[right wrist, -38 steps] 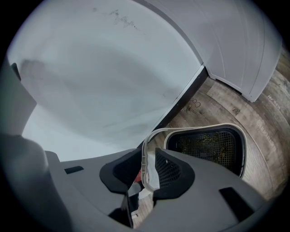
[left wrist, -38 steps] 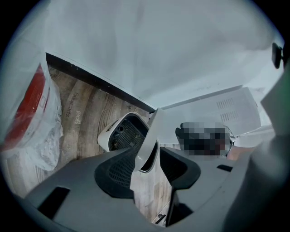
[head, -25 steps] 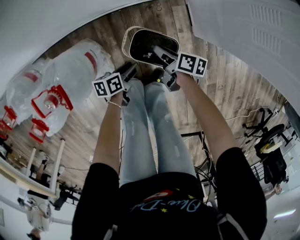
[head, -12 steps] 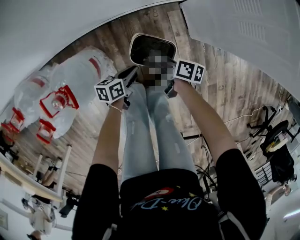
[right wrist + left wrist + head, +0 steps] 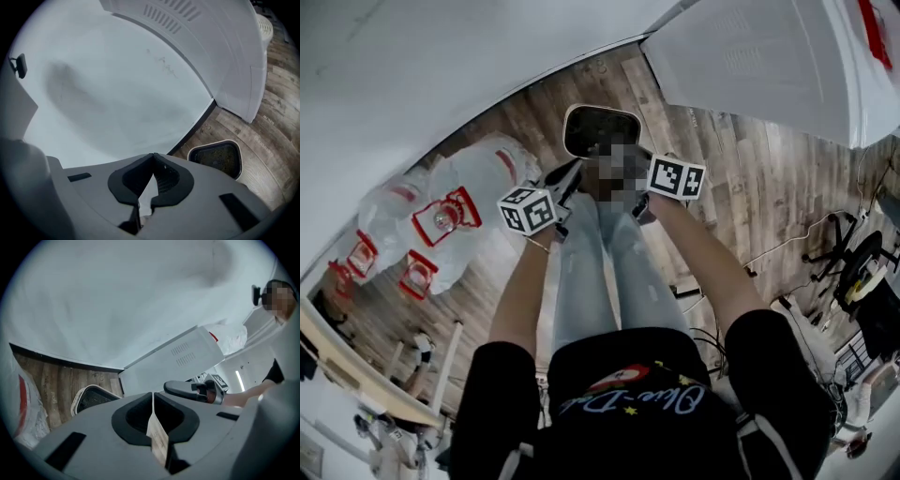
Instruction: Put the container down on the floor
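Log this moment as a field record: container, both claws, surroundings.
container: upright on the wooden floor by the wall, no claw on it
left claw: shut, jaws just closed, empty, clear of the container
right claw: shut, jaws just closed, empty
nearby: wrapped water jugs on the left, white cabinet on the right

1 container [image 5: 600, 129]; 2 grippers, the left gripper [image 5: 153, 397] and the right gripper [image 5: 152, 158]; 1 white vented cabinet [image 5: 741, 66]; 4 red handles [image 5: 445, 216] showing on the wrapped water bottles [image 5: 487, 173], whose own count cannot be told; 1 office chair [image 5: 862, 272].
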Demonstrator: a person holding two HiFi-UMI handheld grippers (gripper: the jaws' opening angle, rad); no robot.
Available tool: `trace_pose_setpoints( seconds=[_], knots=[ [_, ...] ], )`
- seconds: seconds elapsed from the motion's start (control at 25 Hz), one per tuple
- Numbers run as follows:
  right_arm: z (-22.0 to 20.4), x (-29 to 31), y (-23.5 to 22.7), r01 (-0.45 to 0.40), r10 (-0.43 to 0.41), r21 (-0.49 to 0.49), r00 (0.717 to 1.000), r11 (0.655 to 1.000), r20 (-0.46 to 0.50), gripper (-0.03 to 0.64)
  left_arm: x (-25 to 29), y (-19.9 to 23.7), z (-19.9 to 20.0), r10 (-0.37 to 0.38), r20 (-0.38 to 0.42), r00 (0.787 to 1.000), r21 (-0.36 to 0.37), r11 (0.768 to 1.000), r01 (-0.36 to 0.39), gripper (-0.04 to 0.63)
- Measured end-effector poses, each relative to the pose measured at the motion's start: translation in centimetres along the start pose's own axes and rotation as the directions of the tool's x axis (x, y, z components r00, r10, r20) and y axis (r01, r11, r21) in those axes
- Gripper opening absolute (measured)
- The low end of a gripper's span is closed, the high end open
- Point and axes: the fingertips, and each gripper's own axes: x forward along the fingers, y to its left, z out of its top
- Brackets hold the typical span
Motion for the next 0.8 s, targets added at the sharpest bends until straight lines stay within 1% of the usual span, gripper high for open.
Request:
trace_pose_setpoints(
  seconds=[0.08, 0.2, 0.28, 0.4, 0.48, 0.56, 0.64, 0.8],
  knots=[
    [0.4, -1.3, 1.6, 0.002, -0.002, -0.029, 1.0, 1.0, 0.02, 0.0, -1.0, -1.6, 1.1, 0.011, 0.008, 1.0, 0.046, 0.999, -0.012, 0.014],
    [0.9, -3.3, 4.3, -0.012, 0.013, -0.033, 0.999, 0.999, 0.05, 0.0, -2.4, -4.2, 2.9, 0.03, 0.021, 0.999, 0.119, 0.992, -0.032, 0.014],
    [1.3, -4.8, 6.0, -0.018, 0.021, -0.036, 0.997, 0.999, 0.072, 0.0, -3.2, -6.3, 4.1, 0.037, 0.044, 0.998, 0.142, 0.989, -0.043, 0.014],
    [1.8, -7.1, 8.3, -0.021, 0.029, -0.083, 0.994, 0.996, 0.101, 0.0, -4.5, -9.8, 5.5, 0.026, 0.06, 0.998, 0.183, 0.982, -0.036, 0.014],
    [2.7, -8.6, 10.1, -0.025, 0.041, -0.119, 0.99, 0.993, 0.138, 0.0, -5.4, -12.3, 6.4, -0.002, 0.062, 0.998, 0.225, 0.974, -0.012, 0.014],
    [3.5, -10.0, 11.8, -0.026, 0.052, -0.148, 0.983, 0.989, 0.173, 0.0, -6.4, -14.3, 7.3, -0.018, 0.082, 0.996, 0.25, 0.968, -0.003, 0.014],
    [4.1, -11.4, 13.5, -0.026, 0.063, -0.183, 0.978, 0.983, 0.199, 0.0, -7.5, -16.0, 8.1, -0.017, 0.102, 0.995, 0.281, 0.96, -0.013, 0.014],
    [5.7, -14.0, 17.1, -0.029, 0.096, -0.259, 0.964, 0.965, 0.249, 0.0, -9.3, -19.4, 9.7, -0.012, 0.125, 0.992, 0.364, 0.931, -0.034, 0.014]
  ],
)
